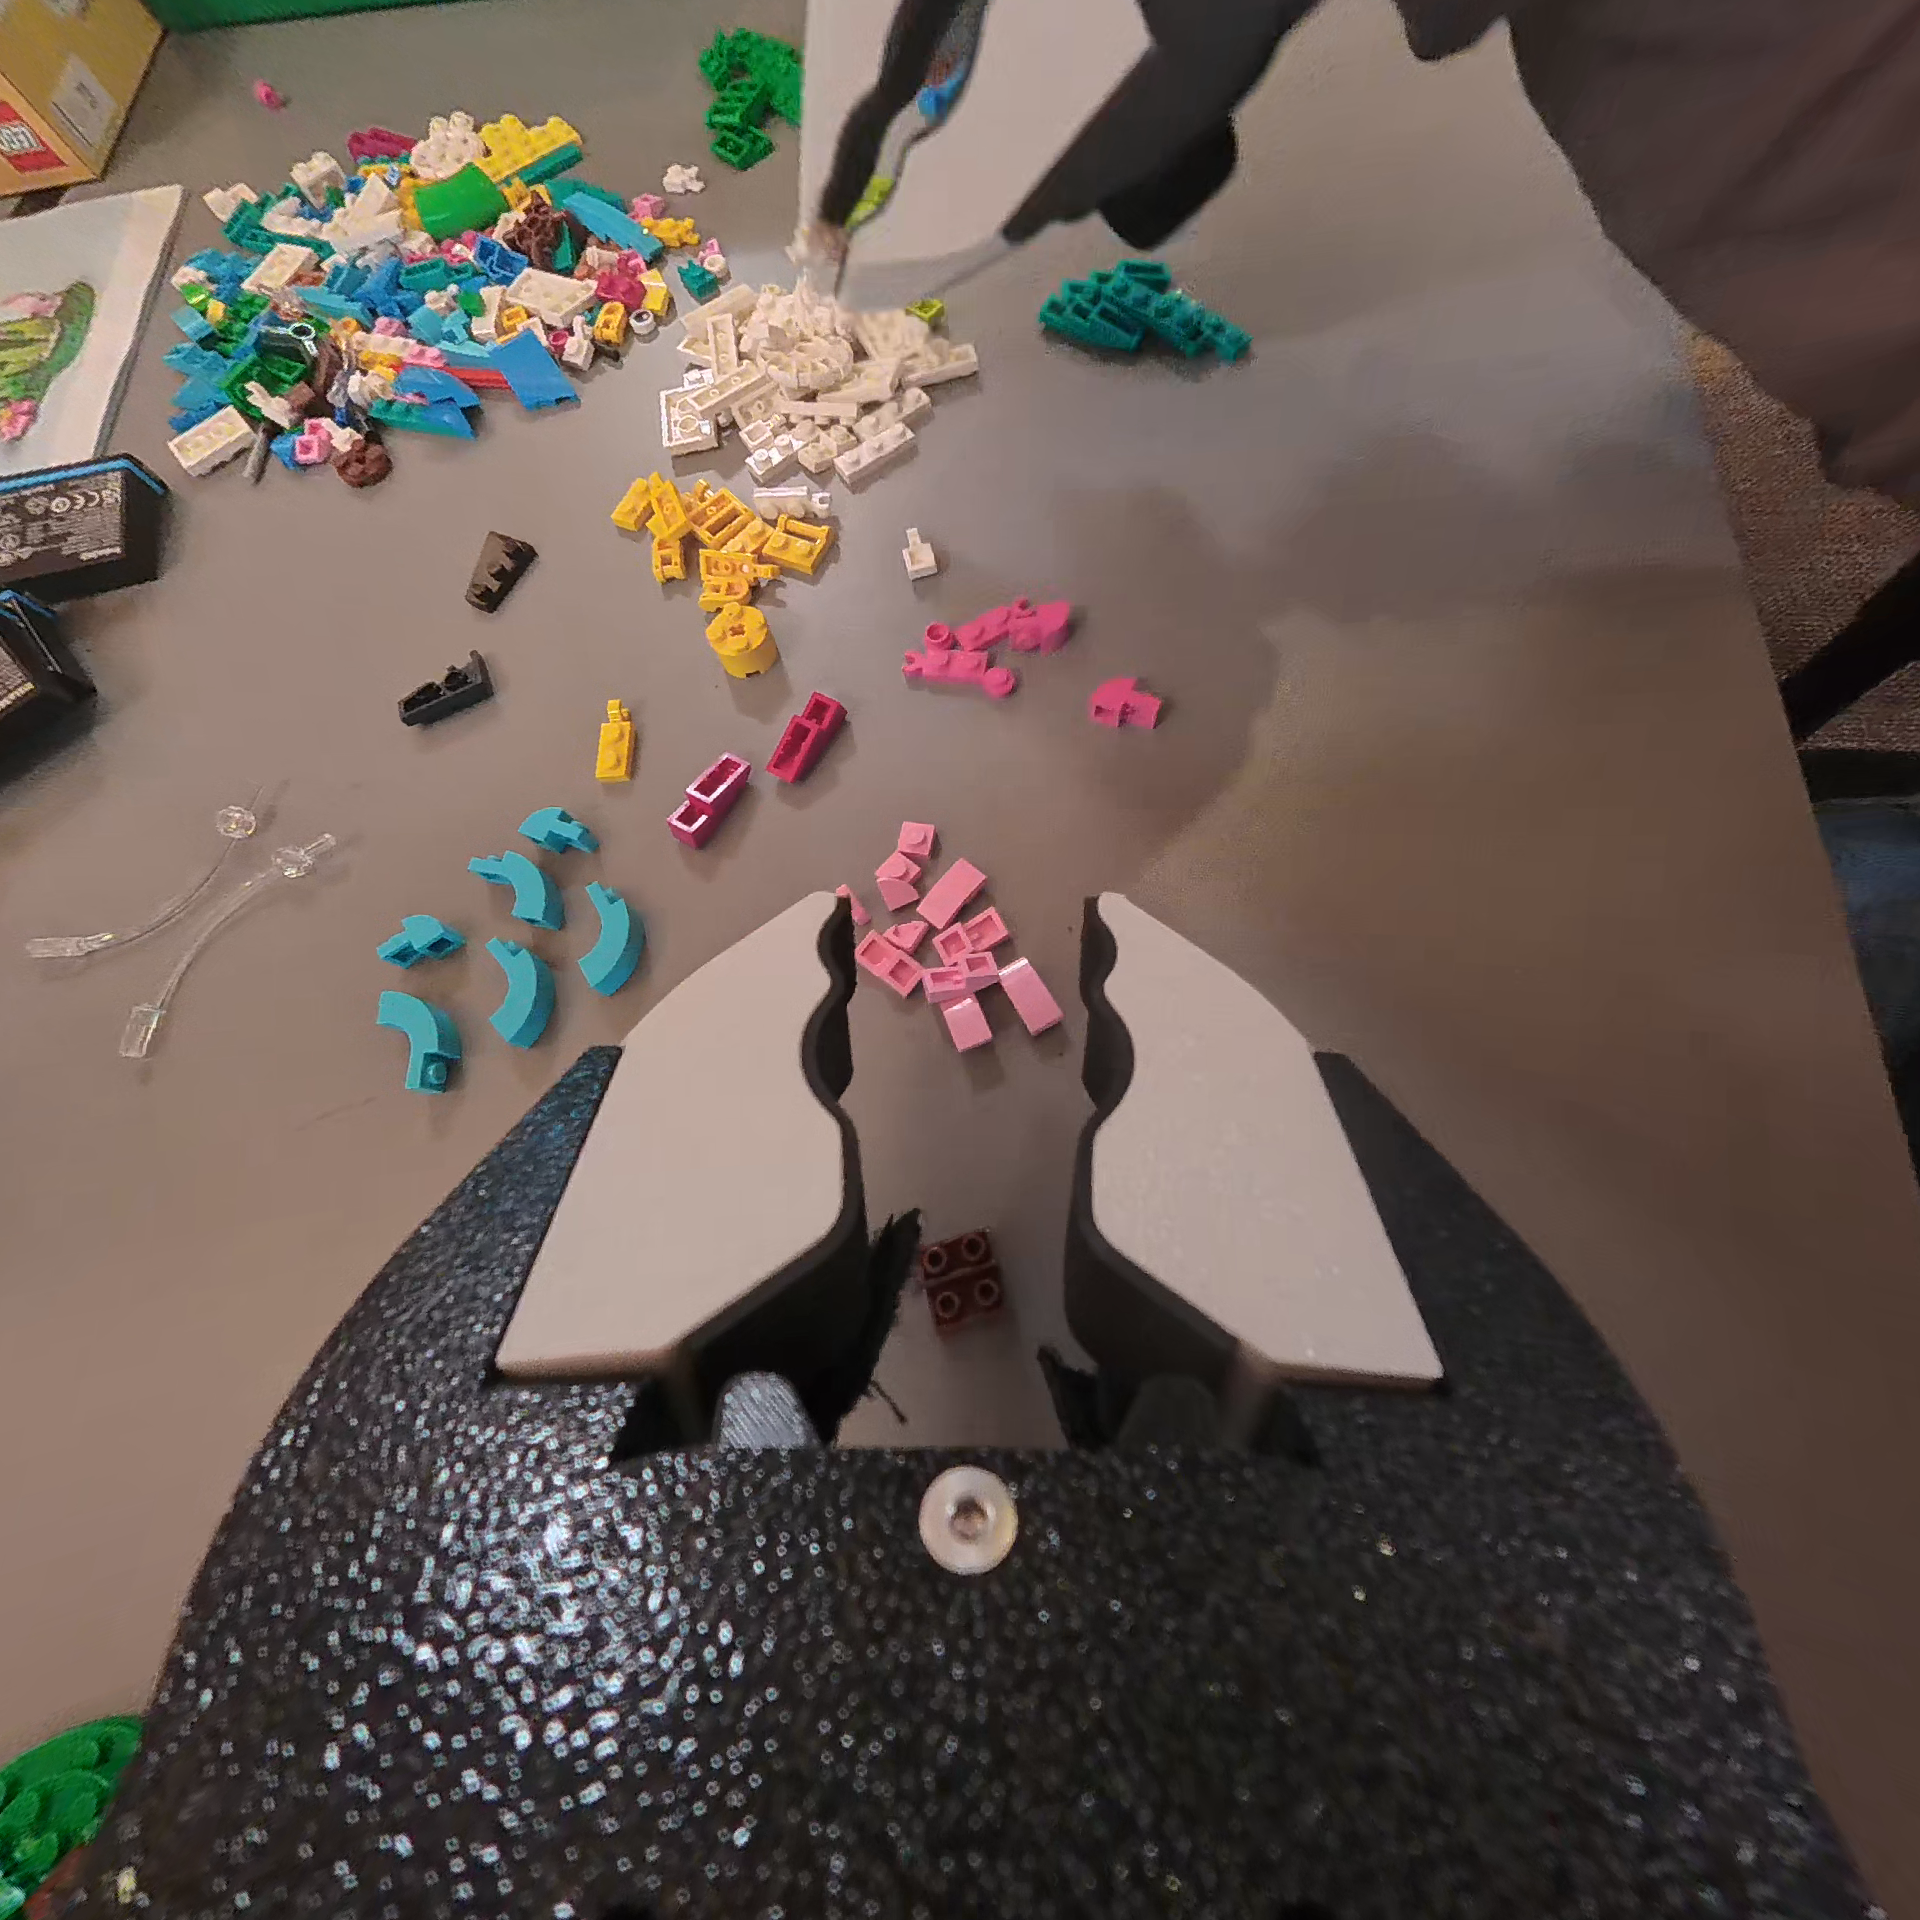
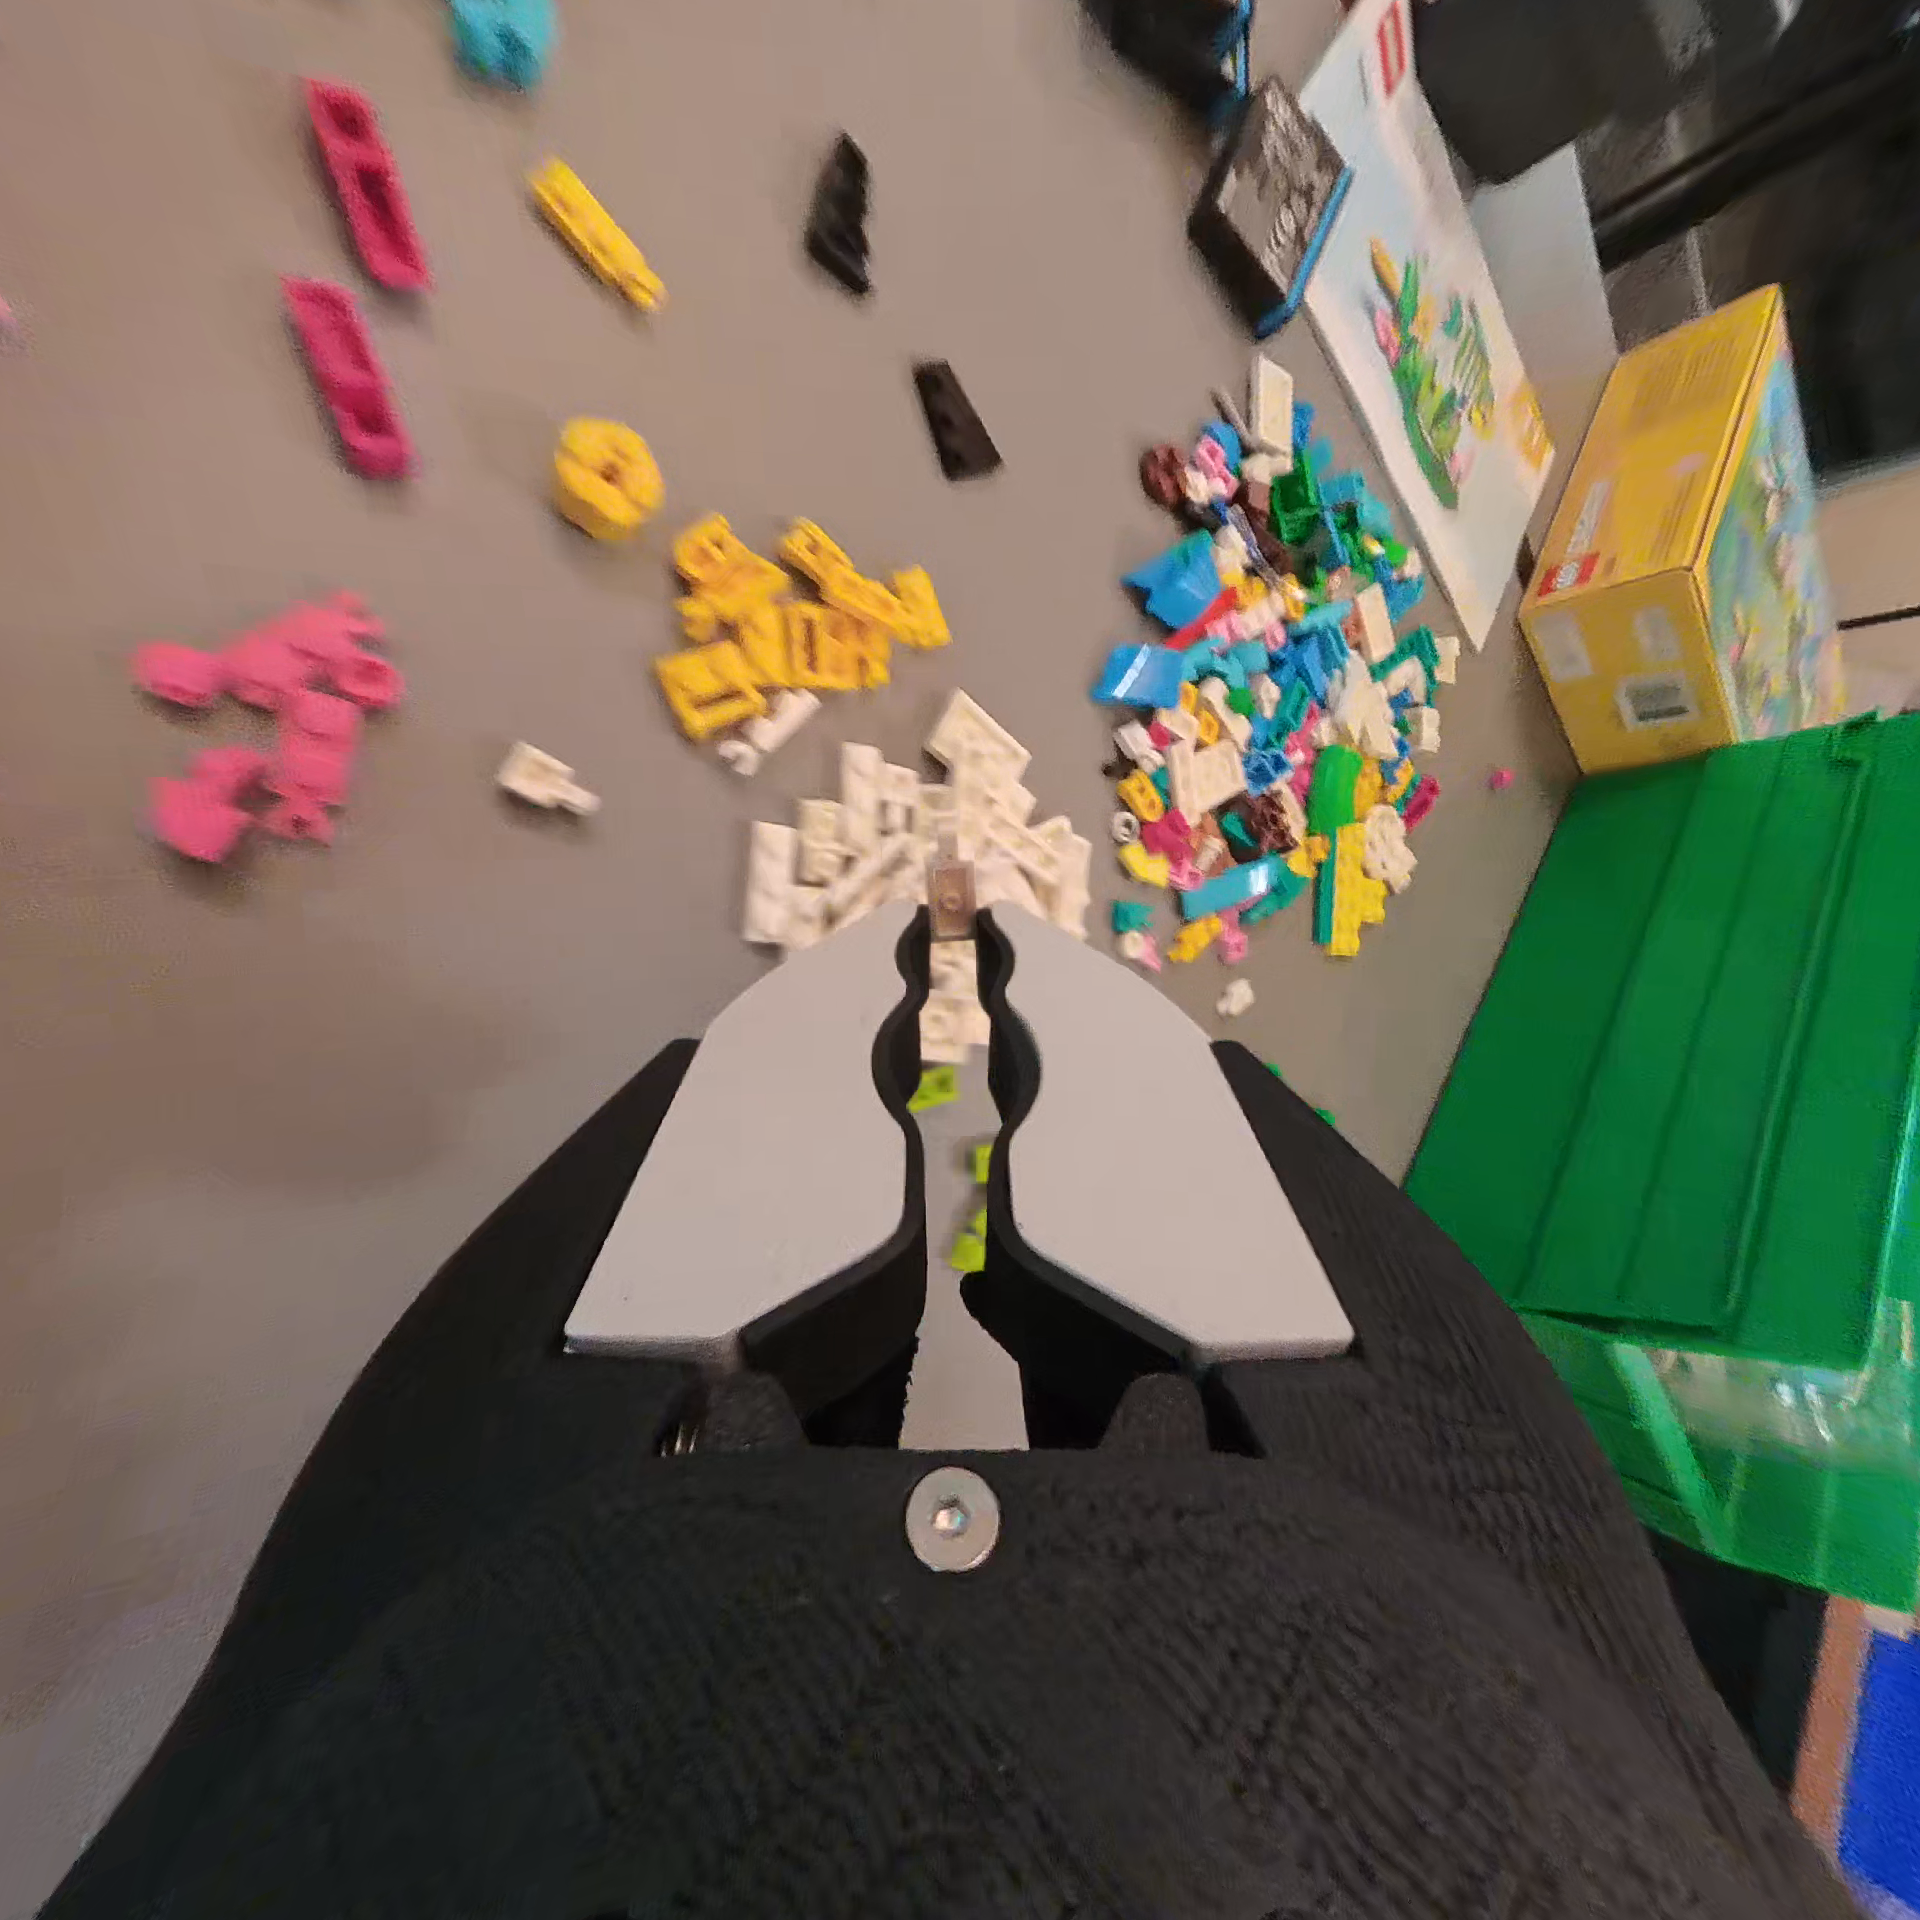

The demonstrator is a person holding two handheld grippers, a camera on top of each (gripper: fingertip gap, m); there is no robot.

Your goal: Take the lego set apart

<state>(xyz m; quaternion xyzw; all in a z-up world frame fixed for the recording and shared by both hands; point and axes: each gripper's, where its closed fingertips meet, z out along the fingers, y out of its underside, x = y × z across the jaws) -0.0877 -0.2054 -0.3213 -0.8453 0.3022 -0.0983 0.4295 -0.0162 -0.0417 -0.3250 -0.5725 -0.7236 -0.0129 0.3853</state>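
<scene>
The grey surface [image 1: 1351, 582] carries loose bricks sorted by colour: a white pile [image 1: 821, 384], yellow pile [image 1: 717, 540], light pink group [image 1: 956, 951], teal curved pieces [image 1: 520, 945], a mixed-colour heap [image 1: 405, 301], plus a yellow box [image 2: 1673, 551] and instruction booklet [image 2: 1423, 343]

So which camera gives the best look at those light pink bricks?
The left wrist view: the light pink bricks lie sharp and close, just ahead of the open left gripper. The right wrist view doesn't show them.
</scene>
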